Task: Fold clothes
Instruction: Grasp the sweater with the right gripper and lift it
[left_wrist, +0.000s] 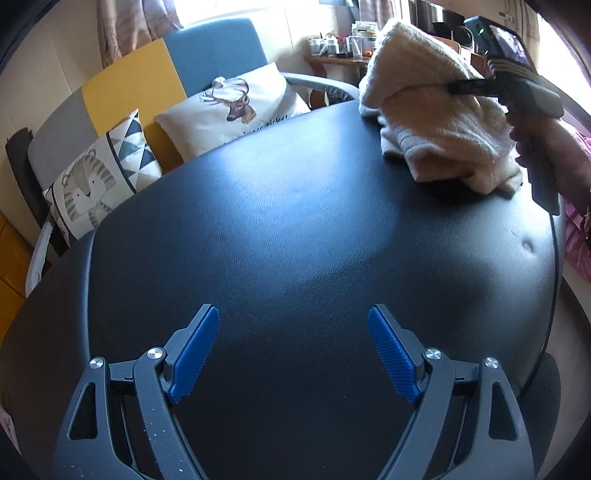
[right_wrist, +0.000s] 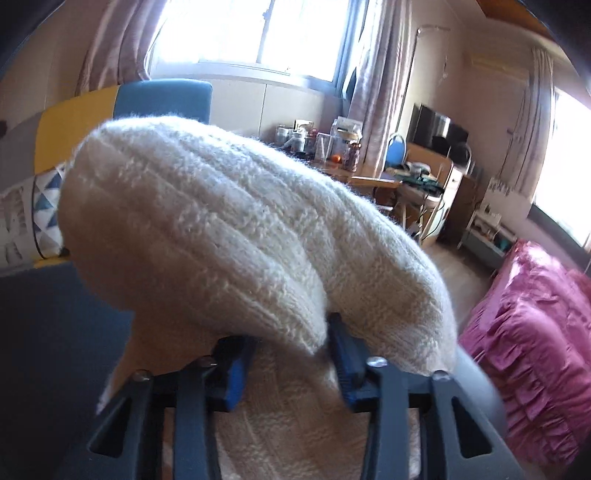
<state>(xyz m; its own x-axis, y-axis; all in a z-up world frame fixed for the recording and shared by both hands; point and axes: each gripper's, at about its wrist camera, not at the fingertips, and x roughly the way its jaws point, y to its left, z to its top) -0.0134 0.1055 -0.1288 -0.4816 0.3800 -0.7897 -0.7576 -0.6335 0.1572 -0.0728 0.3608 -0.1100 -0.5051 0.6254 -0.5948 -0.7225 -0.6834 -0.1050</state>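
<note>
A cream knitted sweater (left_wrist: 436, 122) lies bunched at the far right of the black table (left_wrist: 295, 229). My right gripper (left_wrist: 452, 88) reaches into it from the right and lifts part of it. In the right wrist view the sweater (right_wrist: 229, 236) bulges over the right gripper (right_wrist: 291, 336), whose blue pads (right_wrist: 236, 373) close on a thick fold of it. My left gripper (left_wrist: 293, 319) is open and empty, low over the near part of the table, well apart from the sweater.
A sofa with a deer cushion (left_wrist: 236, 107) and a tiger cushion (left_wrist: 92, 184) stands behind the table. A cluttered desk (right_wrist: 369, 177) is at the back. A pink ruffled cover (right_wrist: 535, 343) lies to the right.
</note>
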